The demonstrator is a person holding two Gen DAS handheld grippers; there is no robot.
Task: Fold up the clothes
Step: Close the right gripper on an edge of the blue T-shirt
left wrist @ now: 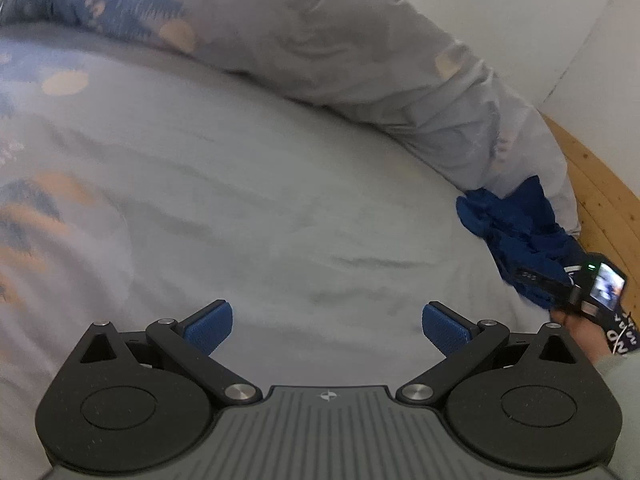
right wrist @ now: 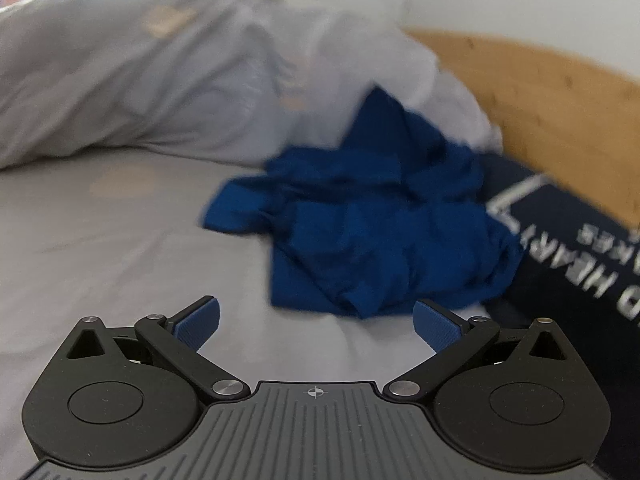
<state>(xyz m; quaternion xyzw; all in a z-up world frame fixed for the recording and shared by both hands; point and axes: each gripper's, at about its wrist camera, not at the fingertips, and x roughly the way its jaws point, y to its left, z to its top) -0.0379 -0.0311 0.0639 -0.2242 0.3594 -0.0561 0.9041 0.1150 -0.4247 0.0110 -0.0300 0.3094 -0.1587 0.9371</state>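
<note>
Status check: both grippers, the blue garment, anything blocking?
Left gripper open, empty, over bare sheet. Right gripper open, just short of crumpled blue garment. Dark printed garment alongside it.

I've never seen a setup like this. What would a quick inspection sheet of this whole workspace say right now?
Surface: bed sheet, pale grey, lightly wrinkled.
Job's things: blue garment, crumpled in a heap at the foot of the duvet; dark printed garment beside it, touching.
Clutter: rumpled duvet along the far side.
Grippers: left gripper open, over bare sheet; right gripper open, just short of the blue garment.
Cables: nothing seen.
Surroundings: wooden bed frame, white wall.
</note>
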